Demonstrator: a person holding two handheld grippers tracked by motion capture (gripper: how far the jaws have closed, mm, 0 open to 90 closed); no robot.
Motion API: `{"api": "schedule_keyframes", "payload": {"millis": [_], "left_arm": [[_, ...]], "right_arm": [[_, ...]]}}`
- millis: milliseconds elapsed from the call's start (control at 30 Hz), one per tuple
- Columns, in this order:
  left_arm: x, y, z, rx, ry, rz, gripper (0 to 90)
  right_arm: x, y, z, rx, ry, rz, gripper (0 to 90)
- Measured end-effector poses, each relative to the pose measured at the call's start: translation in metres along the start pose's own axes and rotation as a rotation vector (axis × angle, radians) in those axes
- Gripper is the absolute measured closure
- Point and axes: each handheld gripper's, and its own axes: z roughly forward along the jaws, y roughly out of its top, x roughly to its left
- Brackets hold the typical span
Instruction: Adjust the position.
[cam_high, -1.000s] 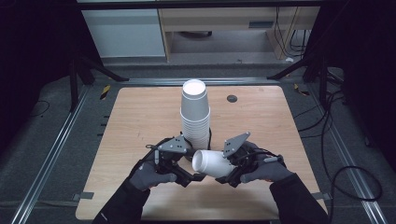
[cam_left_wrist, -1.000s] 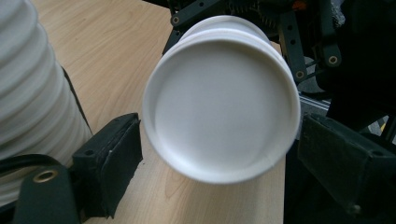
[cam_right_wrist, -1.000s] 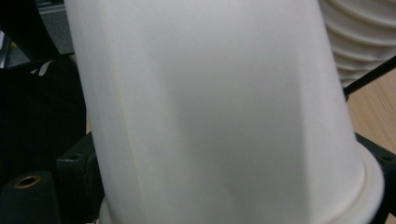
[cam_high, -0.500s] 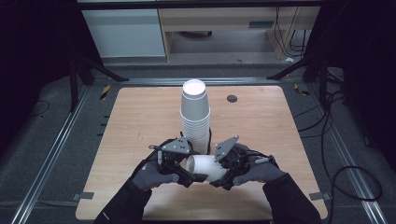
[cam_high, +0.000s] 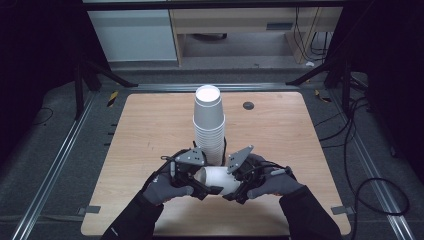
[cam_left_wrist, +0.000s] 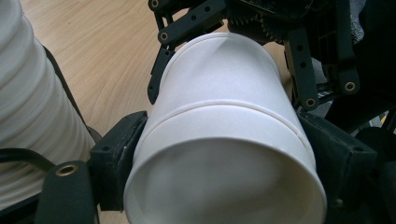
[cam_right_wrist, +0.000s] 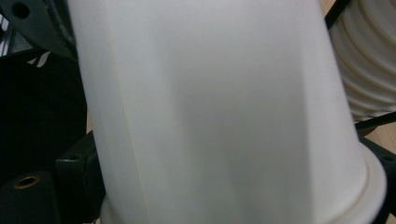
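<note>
A white paper cup (cam_high: 216, 179) lies on its side low over the table's near edge, held between both grippers. My left gripper (cam_high: 197, 182) is shut on its base end; the pads (cam_left_wrist: 116, 154) press the cup (cam_left_wrist: 224, 140) from both sides. A seam rings the cup halfway along, like a second cup nested in it. My right gripper (cam_high: 232, 187) is shut on the rim end, and its fingers (cam_left_wrist: 161, 70) clasp the far part. The cup wall (cam_right_wrist: 210, 116) runs close in front of the right gripper's camera. A tall stack of white cups (cam_high: 209, 120) stands just behind.
The wooden table (cam_high: 150, 130) has a small black round disc (cam_high: 248, 105) at the back right. The cup stack (cam_left_wrist: 28, 93) (cam_right_wrist: 369, 65) stands very near both grippers. Metal rails (cam_high: 55, 170) run along the table's sides, with cables on the floor at right.
My right gripper has edged left toward the left gripper, so less of the cup shows between them. The left gripper and the stack stay where they were.
</note>
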Motion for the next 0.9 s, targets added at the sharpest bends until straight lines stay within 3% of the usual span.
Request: {"api": "schedule_keyframes", "payload": {"millis": [233, 367, 700, 900], "left_arm": [[0.001, -0.001, 0.0, 0.012, 0.003, 0.0, 20.6], [0.002, -0.001, -0.002, 0.003, 0.009, 0.004, 20.6], [0.004, -0.002, -0.01, -0.035, 0.017, -0.003, 20.6], [0.006, -0.003, -0.015, -0.058, 0.015, 0.0, 20.5]], "right_arm": [[-0.001, -0.002, 0.004, -0.022, 0.004, 0.014, 7.9], [-0.001, -0.005, 0.001, -0.069, -0.003, 0.035, 6.7], [-0.003, -0.014, -0.025, -0.186, -0.04, 0.08, 4.6], [-0.004, -0.027, -0.045, -0.281, -0.075, 0.133, 4.0]]}}
